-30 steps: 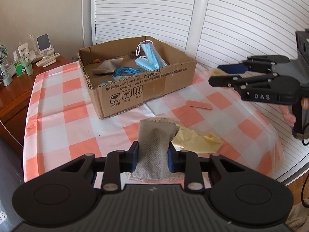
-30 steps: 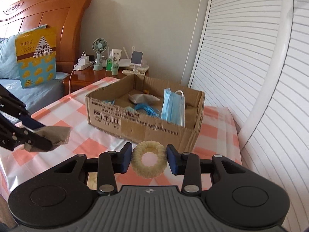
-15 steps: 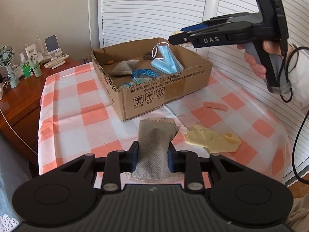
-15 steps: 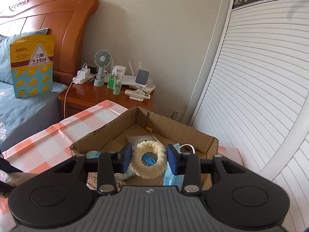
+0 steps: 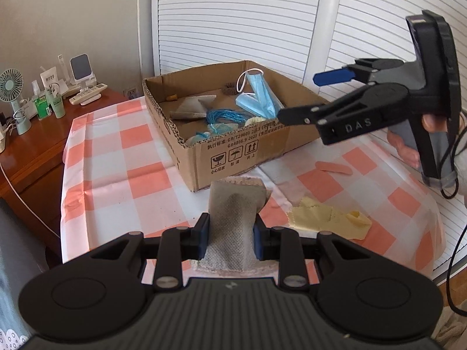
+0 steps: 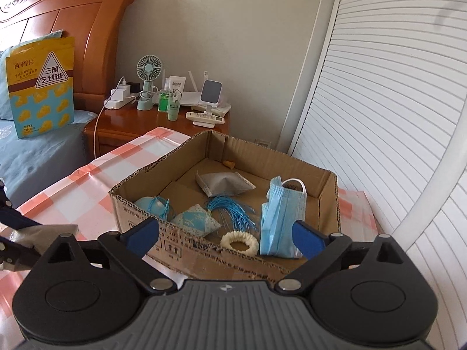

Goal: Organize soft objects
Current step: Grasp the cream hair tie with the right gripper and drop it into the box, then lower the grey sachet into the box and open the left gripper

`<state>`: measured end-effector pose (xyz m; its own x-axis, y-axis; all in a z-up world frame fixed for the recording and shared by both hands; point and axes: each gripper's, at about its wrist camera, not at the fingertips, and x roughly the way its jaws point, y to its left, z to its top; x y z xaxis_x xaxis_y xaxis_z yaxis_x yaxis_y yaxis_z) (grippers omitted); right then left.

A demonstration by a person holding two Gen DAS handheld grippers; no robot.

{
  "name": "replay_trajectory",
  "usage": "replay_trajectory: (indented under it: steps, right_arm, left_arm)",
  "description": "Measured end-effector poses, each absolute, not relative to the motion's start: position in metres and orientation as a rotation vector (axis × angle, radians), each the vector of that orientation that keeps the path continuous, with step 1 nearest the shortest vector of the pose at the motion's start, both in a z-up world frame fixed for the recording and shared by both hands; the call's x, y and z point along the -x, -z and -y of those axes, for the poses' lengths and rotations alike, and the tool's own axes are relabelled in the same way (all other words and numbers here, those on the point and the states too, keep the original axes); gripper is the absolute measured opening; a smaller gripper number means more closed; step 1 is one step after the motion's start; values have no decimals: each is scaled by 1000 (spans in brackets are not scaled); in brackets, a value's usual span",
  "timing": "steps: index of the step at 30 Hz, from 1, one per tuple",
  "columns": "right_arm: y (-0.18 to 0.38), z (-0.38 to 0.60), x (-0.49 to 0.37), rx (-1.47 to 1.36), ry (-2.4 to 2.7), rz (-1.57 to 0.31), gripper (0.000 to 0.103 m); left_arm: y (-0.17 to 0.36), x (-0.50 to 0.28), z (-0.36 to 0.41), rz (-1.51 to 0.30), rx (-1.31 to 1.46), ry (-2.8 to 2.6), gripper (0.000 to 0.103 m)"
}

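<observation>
The cardboard box (image 6: 329,195) sits on the checked tablecloth (image 5: 96,157) and is the collecting place for the soft things. A second ago the right gripper (image 6: 226,232) carried the cream scrunchie (image 6: 240,242) toward it, pinched between its jaws. Now it hovers over the near wall, its jaws are opening wide with nothing between them, and the scrunchie lies on the box floor, just beside the blue face masks (image 6: 281,218) and near the blue cord bundle (image 6: 232,208). That item looks delivered. The left gripper (image 5: 230,234) has hardly moved and stays clamped on the grey mesh pouch (image 5: 233,218) in front of the box, probably next to go in. The yellow cloth (image 5: 327,218) and a small pink strip (image 5: 334,167) still lie on the table.
</observation>
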<state>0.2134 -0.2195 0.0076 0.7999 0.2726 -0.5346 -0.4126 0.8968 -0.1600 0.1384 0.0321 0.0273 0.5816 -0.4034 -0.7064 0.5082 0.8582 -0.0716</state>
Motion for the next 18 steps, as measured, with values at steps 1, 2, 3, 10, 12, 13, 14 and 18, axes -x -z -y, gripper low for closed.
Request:
replay_trajectory:
  steps: [1, 2, 3, 10, 12, 13, 14, 18]
  right_arm:
    - [-7, 221, -209, 267, -366, -536, 102]
    - [-7, 224, -205, 256, -362, -542, 102]
    - [-6, 226, -200, 246, -358, -546, 103]
    - [-1, 245, -163, 170, -301, -559, 103]
    - [3, 249, -151, 163, -289, -556, 103]
    - [4, 251, -146, 162, -285, -554, 103]
    - [6, 254, -141, 160, -281, -553, 103]
    - [12, 262, -126, 154, -271, -545, 103]
  left_arm:
    - [-30, -139, -31, -782, -146, 532, 28]
    - [-33, -141, -29, -779, -148, 531, 28]
    - [-35, -142, -28, -776, -148, 529, 28]
    - [-59, -162, -6, -744, -186, 511, 28]
    - [-66, -173, 4, -737, -196, 507, 28]
    - [-69, -180, 9, -735, -198, 503, 28]
    - [-72, -187, 14, -736, -198, 500, 28]
    - [-79, -221, 36, -743, -203, 483, 28]
